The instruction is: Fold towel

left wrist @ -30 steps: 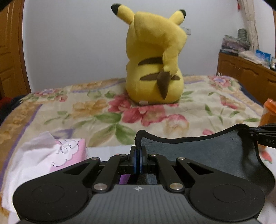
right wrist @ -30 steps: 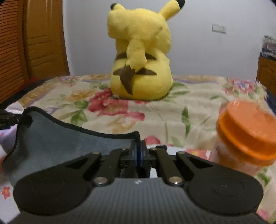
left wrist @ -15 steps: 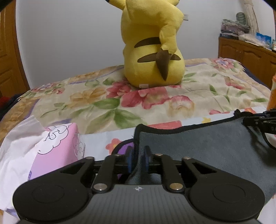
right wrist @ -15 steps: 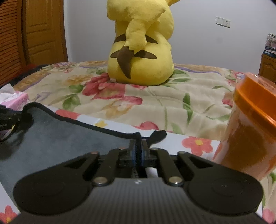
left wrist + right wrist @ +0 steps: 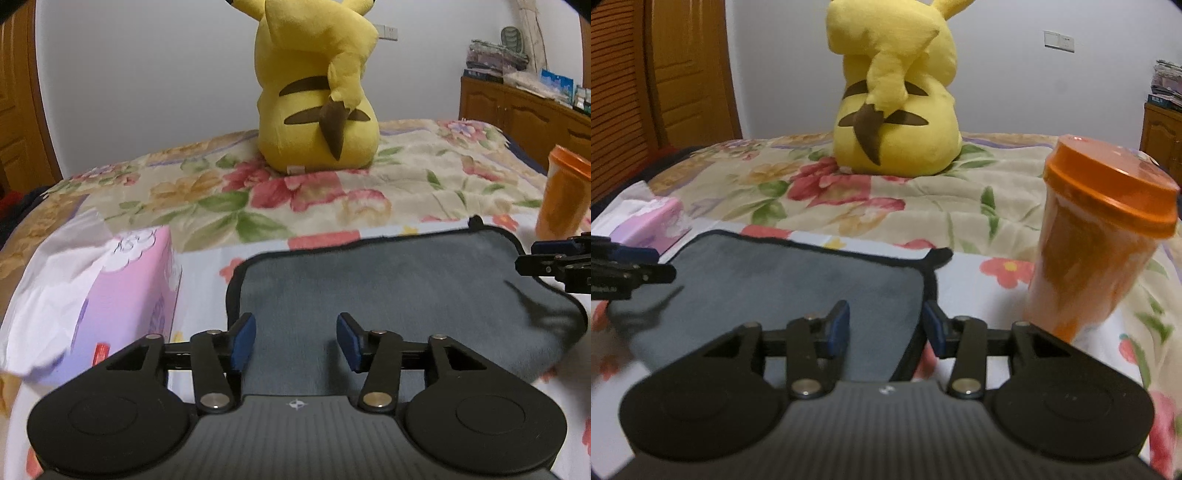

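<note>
A grey towel with a black hem lies folded flat on the flowered bedspread; it also shows in the right wrist view. My left gripper is open and empty over the towel's near left part. My right gripper is open and empty over the towel's near right edge. The right gripper's fingers show at the right edge of the left wrist view. The left gripper's fingers show at the left edge of the right wrist view.
A pink tissue box with white tissue sits left of the towel. An orange lidded cup stands right of it. A yellow plush toy sits farther back on the bed. A wooden cabinet is at the far right.
Both grippers lowered the towel's held edge onto the bed and opened, letting go. The towel now lies flat and both grippers have drawn back a little.
</note>
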### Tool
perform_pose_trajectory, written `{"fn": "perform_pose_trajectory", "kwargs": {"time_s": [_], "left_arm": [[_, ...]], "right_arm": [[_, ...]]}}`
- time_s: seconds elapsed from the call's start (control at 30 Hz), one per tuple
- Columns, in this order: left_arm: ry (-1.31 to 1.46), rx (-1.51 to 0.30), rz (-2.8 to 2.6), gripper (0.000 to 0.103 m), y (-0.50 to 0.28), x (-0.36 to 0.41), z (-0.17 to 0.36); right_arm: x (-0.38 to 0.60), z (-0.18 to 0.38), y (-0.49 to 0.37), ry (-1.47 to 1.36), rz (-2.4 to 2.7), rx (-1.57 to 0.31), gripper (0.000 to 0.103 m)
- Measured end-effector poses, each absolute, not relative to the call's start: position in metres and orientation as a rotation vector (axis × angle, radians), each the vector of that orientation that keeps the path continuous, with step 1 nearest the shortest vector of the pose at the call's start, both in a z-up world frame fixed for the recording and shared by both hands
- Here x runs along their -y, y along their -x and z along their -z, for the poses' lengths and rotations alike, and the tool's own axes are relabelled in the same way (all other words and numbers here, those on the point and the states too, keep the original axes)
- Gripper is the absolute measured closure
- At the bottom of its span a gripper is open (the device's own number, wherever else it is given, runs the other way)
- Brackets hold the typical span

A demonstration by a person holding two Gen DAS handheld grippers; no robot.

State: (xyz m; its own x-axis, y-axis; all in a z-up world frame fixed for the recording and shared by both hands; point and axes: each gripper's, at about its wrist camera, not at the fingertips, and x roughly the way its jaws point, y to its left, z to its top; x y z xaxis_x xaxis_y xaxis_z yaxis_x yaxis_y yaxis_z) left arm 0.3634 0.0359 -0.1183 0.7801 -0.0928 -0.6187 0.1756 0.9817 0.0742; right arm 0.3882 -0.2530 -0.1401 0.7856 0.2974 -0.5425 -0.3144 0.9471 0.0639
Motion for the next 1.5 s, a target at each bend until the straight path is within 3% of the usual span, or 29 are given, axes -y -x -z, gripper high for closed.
{"fn": "perform_pose_trajectory", "kwargs": {"time_s": [0.6, 1.27, 1.33, 1.5], "left_arm": [[-0.128, -0.688, 0.187, 0.025, -0.304, -0.027, 0.107], [-0.148, -0.687, 0.202, 0.012, -0.234, -0.02, 0.083], [-0.138, -0.68, 0.204, 0.007, -0.228, -0.02, 0.079], [-0.141, -0.65, 0.183, 0.001, -0.213, -0.016, 0.068]], "right_arm": [[0.245, 0.128, -0.338, 0.022, -0.347, -0.616, 0.048], [0.258, 0.113, -0.267, 0.022, -0.352, -0.619, 0.036], [0.257, 0.11, -0.261, 0.019, -0.354, -0.611, 0.026], [0.249, 0.1, -0.251, 0.03, -0.364, -0.587, 0.012]]}}
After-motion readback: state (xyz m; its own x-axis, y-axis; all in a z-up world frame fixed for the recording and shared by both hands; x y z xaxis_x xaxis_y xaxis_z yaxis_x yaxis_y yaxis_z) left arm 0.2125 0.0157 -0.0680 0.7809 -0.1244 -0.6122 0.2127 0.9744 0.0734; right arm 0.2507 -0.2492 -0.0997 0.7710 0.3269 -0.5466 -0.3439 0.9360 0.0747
